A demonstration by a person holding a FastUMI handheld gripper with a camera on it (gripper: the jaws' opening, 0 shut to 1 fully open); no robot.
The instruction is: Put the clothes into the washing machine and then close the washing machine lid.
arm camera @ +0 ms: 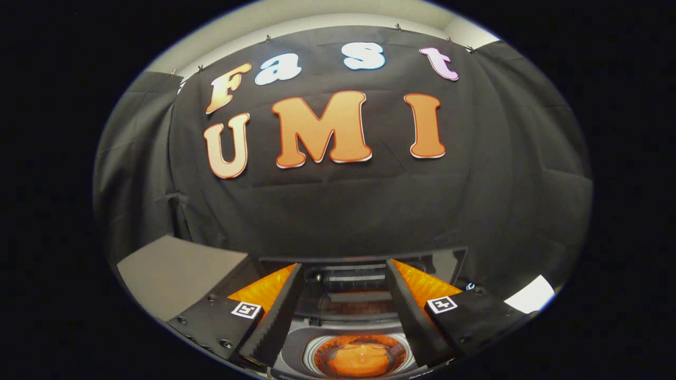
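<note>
My gripper [344, 269] is open, its two fingers spread wide with nothing held between them. Below and between the fingers lies the top of the washing machine [296, 343], whose round drum opening faces up. An orange garment [362, 364] lies bunched inside the drum. The machine's dark glossy lid [449, 264] stands raised at the back, just beyond the fingertips. The gripper hovers above the opening and touches neither the lid nor the garment.
A flat grey surface [169, 272] sits to the left of the machine. A white patch [531, 295] shows to the right. The black cloth wall [338, 211] rises close behind the machine.
</note>
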